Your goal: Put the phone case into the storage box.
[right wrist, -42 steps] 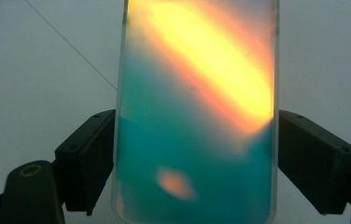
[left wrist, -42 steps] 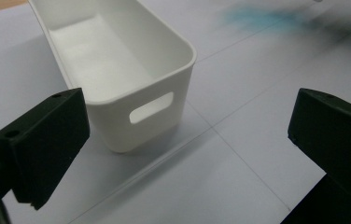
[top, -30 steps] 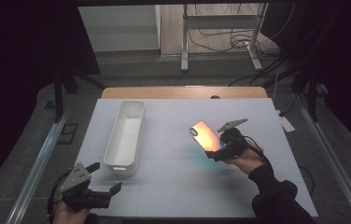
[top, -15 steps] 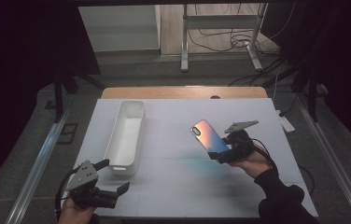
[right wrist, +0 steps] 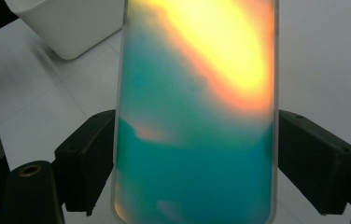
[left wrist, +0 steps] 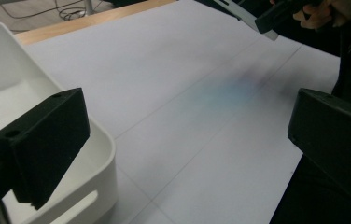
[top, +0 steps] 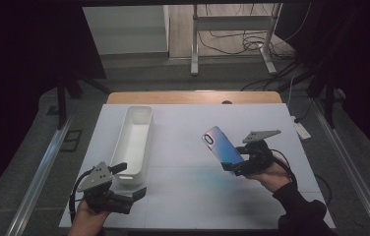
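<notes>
Right tongs [top: 236, 166] clamp a glossy iridescent phone case [top: 221, 149], lifted off the table; left tongs [top: 126, 183] gape empty beside a long white plastic bin [top: 135, 140]. Next, likely carry it binward.

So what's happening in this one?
A person works at a white-covered table with tongs in each hand. The right tongs are clamped on the sides of an iridescent phone case, holding it tilted in the air above the table. The left tongs are open with nothing between them, near the close end of a long white bin, which looks empty. The case is not in the bin.
</notes>
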Demonstrator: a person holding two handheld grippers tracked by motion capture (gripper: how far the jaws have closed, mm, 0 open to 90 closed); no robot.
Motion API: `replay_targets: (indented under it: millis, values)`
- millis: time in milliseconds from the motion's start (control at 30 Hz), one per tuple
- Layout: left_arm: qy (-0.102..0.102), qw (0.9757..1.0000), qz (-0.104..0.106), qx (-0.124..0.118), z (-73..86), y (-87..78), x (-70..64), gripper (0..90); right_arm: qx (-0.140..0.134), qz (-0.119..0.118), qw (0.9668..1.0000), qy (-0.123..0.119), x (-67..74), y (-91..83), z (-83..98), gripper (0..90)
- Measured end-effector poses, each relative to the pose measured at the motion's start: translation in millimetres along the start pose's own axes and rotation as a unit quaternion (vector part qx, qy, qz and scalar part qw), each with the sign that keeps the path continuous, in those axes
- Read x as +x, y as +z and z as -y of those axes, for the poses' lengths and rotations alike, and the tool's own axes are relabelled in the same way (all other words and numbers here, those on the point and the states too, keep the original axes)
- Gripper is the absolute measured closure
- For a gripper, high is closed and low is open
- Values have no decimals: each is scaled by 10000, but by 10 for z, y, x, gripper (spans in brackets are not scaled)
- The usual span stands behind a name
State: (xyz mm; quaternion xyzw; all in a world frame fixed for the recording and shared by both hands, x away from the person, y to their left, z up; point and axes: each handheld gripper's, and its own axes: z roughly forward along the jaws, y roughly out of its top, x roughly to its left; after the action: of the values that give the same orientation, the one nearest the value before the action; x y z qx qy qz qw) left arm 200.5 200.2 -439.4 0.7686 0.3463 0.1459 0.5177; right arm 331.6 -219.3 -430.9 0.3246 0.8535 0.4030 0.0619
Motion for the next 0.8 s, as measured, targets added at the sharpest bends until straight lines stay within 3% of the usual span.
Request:
replay_targets:
  millis: [333, 800]
  values:
    - [-33, 9995, 282, -123, -115, 132, 13, 0, -155, -109, 9998, 5, 47, -118, 40, 167]
    - [63, 9968, 760, -230, -269, 329, -6, 0, -315, -257, 9992, -70, 149, -232, 93, 167]
